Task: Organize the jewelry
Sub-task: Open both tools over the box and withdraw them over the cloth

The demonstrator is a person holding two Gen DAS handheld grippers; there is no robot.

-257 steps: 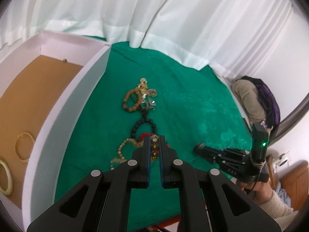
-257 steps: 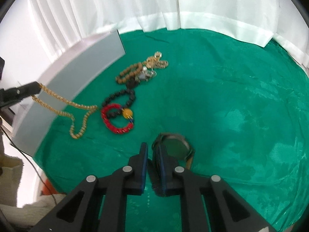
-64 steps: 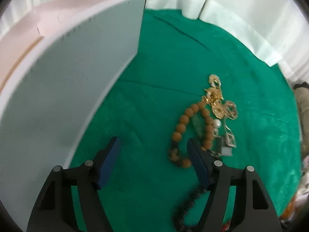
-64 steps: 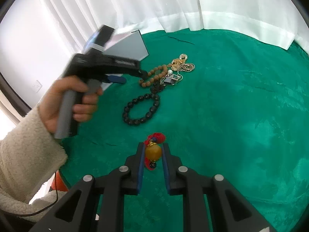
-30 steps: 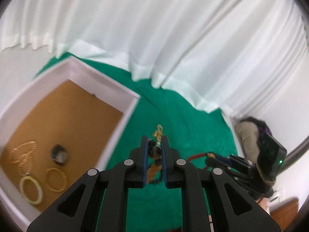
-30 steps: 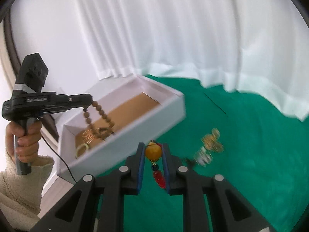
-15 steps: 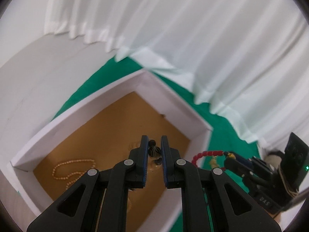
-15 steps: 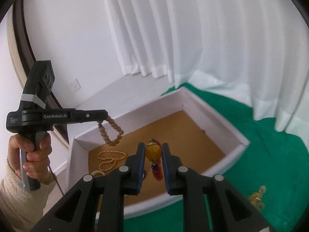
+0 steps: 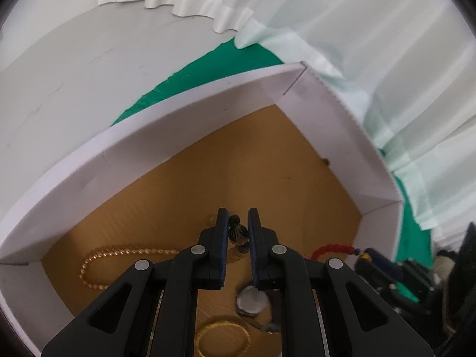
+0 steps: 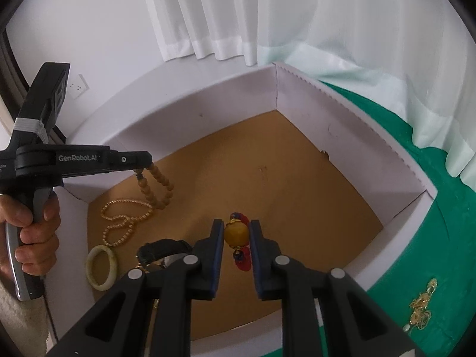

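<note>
Jewelry sits in a big white box point(image 10: 351, 136) with a brown floor, and the box stands on a green cloth point(image 10: 440, 238). White curtains point(image 10: 267, 15) hang behind. Over the box, the left gripper point(image 9: 238, 232) pinches a dark striped bead of a tan wooden bead bracelet point(image 10: 157, 184), which dangles from its closed tips. The right gripper point(image 10: 236, 238) squeezes a round yellow bead point(image 10: 236, 232) on a red bead bracelet point(image 10: 242, 261) that hangs down between its fingers. On the box floor lie a long gold bead necklace point(image 10: 125, 217), a dark watch point(image 10: 162, 250), a pale green bangle point(image 10: 101, 267) and a thin gold ring bangle point(image 9: 223, 339). Out on the cloth, just beside the box, lies a small gold chain pile point(image 10: 422, 306).
</note>
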